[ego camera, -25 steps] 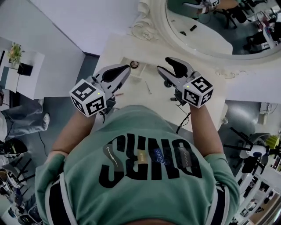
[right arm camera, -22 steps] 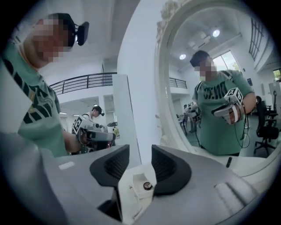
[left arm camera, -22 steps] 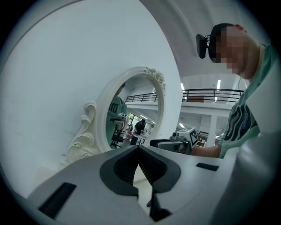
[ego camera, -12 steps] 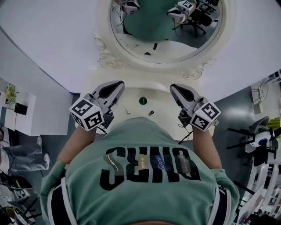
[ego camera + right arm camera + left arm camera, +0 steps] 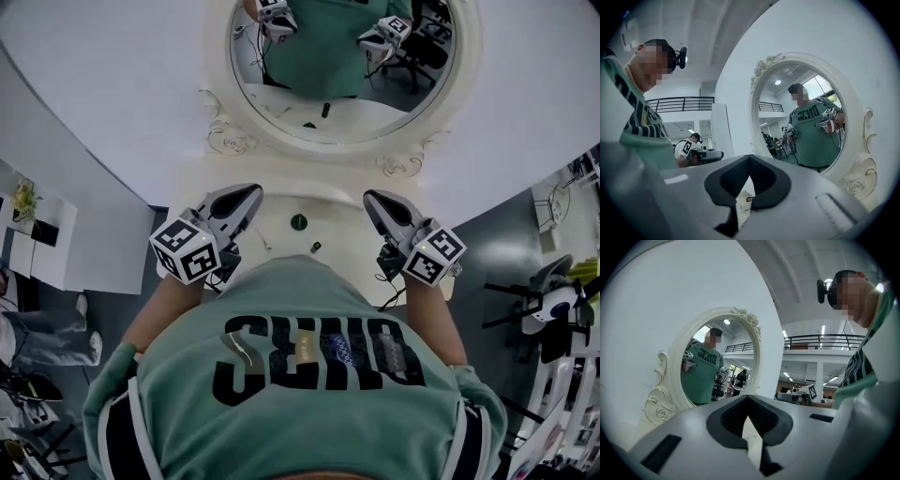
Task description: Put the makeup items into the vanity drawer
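Observation:
Near the person's chest lies the white vanity top (image 5: 337,220), partly hidden by the green shirt. On it are a small round green item (image 5: 298,222), a short dark item (image 5: 316,247) and a thin stick (image 5: 266,244). I cannot make out a drawer. My left gripper (image 5: 255,192) is held level above the top's left side, shut and empty; its tips (image 5: 747,398) meet. My right gripper (image 5: 370,199) hovers over the right side, also shut on nothing, with its tips (image 5: 750,159) closed. Neither gripper touches any item.
An oval mirror in an ornate white frame (image 5: 225,141) stands behind the top against a white wall and reflects the person and both grippers. Grey floor lies on both sides. A white shelf with a plant (image 5: 28,202) is left; chairs and gear (image 5: 553,309) are right.
The right gripper's jaws stood apart over the top a second ago and are now shut. Both grippers have drawn back toward the body and risen. The head view has tilted up to the mirror.

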`<state>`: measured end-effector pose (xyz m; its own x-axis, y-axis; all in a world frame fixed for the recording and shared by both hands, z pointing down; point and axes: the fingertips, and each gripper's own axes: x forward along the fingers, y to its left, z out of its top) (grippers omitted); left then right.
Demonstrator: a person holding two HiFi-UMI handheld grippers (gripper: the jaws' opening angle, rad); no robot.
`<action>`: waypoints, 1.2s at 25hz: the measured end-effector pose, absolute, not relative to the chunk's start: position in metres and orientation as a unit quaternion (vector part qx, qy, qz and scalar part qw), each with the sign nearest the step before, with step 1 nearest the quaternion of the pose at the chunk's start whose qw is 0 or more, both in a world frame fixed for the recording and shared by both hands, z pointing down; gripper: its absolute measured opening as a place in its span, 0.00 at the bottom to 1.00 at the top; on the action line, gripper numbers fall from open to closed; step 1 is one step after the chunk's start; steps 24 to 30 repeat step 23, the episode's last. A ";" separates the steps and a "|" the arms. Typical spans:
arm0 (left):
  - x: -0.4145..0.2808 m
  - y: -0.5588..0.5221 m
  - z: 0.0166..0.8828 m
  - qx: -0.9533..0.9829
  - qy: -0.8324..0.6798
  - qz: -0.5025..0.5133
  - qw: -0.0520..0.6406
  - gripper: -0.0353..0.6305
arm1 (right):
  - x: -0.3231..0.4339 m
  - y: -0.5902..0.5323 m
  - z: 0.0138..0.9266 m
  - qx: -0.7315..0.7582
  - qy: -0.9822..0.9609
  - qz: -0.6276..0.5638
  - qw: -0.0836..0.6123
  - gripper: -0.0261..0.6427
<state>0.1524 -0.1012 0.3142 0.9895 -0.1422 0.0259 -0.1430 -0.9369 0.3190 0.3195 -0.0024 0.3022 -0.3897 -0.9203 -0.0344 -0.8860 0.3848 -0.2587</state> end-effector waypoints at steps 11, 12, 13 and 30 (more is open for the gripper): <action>0.130 -0.100 0.322 0.981 -0.095 0.009 0.170 0.06 | 0.302 -0.008 0.312 -0.530 0.838 -0.108 0.078 0.05; 0.129 -0.100 0.322 0.981 -0.096 0.009 0.170 0.06 | 0.301 -0.009 0.312 -0.528 0.839 -0.108 0.077 0.05; 0.128 -0.100 0.323 0.980 -0.098 0.009 0.171 0.06 | 0.300 -0.009 0.312 -0.526 0.841 -0.108 0.075 0.05; 0.131 -0.105 0.325 0.980 -0.097 0.014 0.172 0.06 | 0.301 -0.014 0.314 -0.520 0.844 -0.112 0.073 0.05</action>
